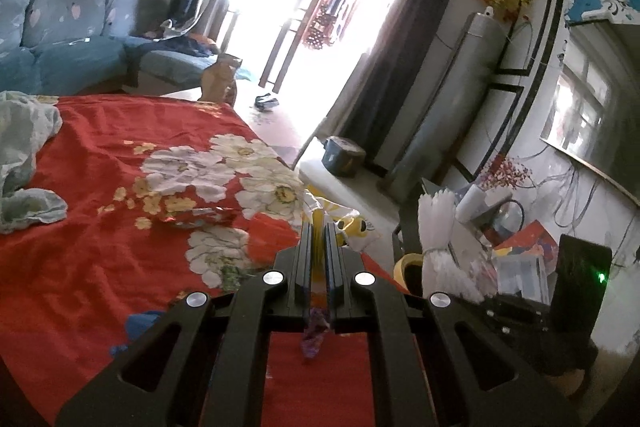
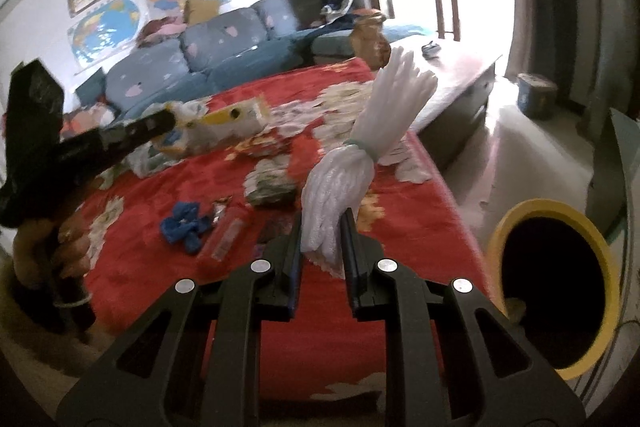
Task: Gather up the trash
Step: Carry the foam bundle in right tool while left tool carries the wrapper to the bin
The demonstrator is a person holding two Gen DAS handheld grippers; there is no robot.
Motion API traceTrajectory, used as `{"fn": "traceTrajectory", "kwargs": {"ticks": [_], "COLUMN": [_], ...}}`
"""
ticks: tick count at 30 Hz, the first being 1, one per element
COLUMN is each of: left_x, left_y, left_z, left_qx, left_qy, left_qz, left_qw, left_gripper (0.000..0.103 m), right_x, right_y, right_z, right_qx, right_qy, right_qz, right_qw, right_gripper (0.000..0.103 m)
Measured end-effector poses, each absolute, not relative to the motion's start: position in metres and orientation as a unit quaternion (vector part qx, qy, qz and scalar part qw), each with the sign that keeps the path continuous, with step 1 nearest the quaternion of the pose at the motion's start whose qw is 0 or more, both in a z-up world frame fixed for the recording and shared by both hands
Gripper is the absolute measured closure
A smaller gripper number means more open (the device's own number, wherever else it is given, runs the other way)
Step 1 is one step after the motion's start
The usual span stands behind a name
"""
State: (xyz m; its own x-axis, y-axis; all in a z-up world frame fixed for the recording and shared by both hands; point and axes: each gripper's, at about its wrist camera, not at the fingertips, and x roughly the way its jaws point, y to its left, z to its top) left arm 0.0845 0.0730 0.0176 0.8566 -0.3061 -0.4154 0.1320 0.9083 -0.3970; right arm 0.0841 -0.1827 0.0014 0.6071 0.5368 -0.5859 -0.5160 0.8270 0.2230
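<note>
Left tongs (image 1: 319,239) pinch a yellow wrapper (image 1: 352,227); right tongs (image 2: 323,227) clamp white bundle (image 2: 360,155).

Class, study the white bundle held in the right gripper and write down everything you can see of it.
The white bundle of thin plastic strands looks soft and glossy, cinched near its middle by a pale green band. Its upper half fans out, tilted up and to the right; its lower half bulges. The right gripper is shut on the lower end, holding it above the red floral cloth, left of the yellow-rimmed bin.
</note>
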Motion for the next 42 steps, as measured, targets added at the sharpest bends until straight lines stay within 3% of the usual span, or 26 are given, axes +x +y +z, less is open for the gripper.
{"fn": "traceTrajectory", "kwargs": {"ticks": [42], "left_x": [0.113], "left_y": [-0.074], "left_z": [0.002], "left_qx": [-0.095], "left_qy": [0.277], "left_qz": [-0.244], "left_qw": [0.925], "left_gripper": [0.097], "right_x": [0.101], "right_y": [-0.31], "right_z": [-0.01], "right_qx": [0.091], "right_qy": [0.326], "right_qz": [0.118], "right_qw": [0.933], "right_gripper": [0.09]}}
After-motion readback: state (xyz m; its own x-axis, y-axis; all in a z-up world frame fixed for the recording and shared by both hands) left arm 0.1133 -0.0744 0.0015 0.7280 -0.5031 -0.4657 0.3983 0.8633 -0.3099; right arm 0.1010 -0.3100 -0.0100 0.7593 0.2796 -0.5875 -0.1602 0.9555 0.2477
